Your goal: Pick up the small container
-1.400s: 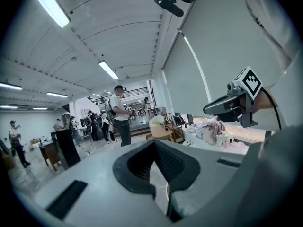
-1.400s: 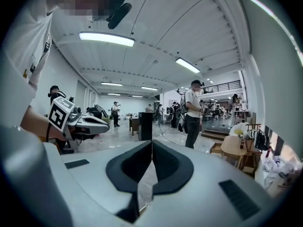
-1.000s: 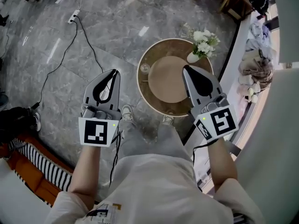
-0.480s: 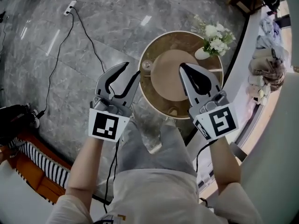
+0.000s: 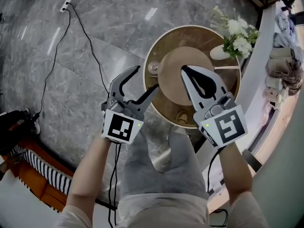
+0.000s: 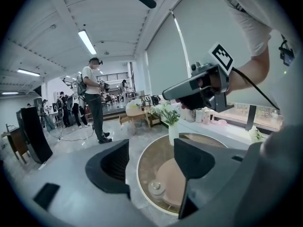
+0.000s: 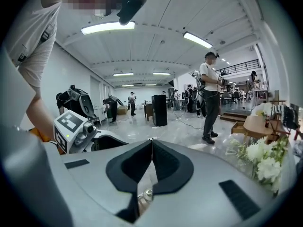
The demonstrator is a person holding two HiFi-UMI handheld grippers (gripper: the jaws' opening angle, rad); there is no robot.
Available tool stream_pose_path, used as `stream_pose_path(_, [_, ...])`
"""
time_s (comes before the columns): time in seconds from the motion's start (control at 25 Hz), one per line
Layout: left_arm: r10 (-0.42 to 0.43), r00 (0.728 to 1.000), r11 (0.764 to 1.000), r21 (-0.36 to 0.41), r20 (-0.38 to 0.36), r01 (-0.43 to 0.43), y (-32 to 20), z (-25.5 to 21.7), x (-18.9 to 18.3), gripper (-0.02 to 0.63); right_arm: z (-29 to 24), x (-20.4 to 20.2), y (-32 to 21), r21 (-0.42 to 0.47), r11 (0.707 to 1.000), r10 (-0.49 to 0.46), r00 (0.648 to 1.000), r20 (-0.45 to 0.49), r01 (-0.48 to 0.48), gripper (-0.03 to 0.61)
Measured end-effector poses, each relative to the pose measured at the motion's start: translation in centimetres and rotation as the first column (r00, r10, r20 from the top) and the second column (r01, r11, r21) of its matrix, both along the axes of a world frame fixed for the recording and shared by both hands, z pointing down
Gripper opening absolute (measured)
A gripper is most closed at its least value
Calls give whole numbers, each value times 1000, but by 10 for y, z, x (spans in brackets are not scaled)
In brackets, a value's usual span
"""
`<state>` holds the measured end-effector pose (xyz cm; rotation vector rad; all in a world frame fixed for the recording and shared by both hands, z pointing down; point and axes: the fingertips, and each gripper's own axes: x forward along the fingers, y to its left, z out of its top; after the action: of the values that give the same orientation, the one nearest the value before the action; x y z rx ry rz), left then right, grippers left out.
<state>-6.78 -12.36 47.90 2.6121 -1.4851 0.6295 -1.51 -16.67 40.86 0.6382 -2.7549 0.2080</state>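
Note:
The small container [image 5: 153, 67], a clear jar with a lid, stands at the left edge of a round brown table [image 5: 199, 32], beside a tan disc [image 5: 173, 75]. My left gripper [image 5: 147, 78] hovers just short of the jar with its jaws opening and nothing between the pads. Looking along it in the left gripper view, the jar [image 6: 156, 188] sits low between the two fingers [image 6: 111, 167], apart from both. My right gripper [image 5: 183, 69] is shut over the tan disc, holding nothing. Through the gap below its closed jaws [image 7: 152, 143] I glimpse the jar [image 7: 147, 193].
A white vase [image 5: 221, 52] of white flowers [image 5: 237, 34] stands at the table's far right. A black cable [image 5: 71, 27] runs across the grey marble floor to a power strip [image 5: 64, 6]. People stand farther off in the hall [image 6: 94, 98].
The left gripper's jaws have swung apart from shut. Both grippers have moved forward, the left one up to the table's edge near the jar.

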Motion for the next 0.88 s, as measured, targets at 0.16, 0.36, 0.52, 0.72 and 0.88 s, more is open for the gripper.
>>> stream_pose_path(0.16, [40,999,999,-6,15,-40,-3,60,8,316,39,-7,0,-15,1000,-12,1000,-9,11,8])
stream_pose_path(0.36, [56,998,998,-32,22,-55,-10,123,8,333,88,-14,-1,-47,999,-17,1000,-23,16,8])
stream_pose_path(0.52, [62,998,997,-46,19,-61,-19,168,10,337,124,-18,-4,-91,996,3,1000,-16,-5,8])
stream_pose_path(0.72, [66,998,996,-58,5,-66,-29,216,15,339,164,-23,-12,-111,994,4,1000,-24,-7,8])
stream_pose_path(0.88, [49,999,998,-49,-15,-50,-39,238,18,341,190,-24,-17,-119,993,3,999,-34,-7,8])
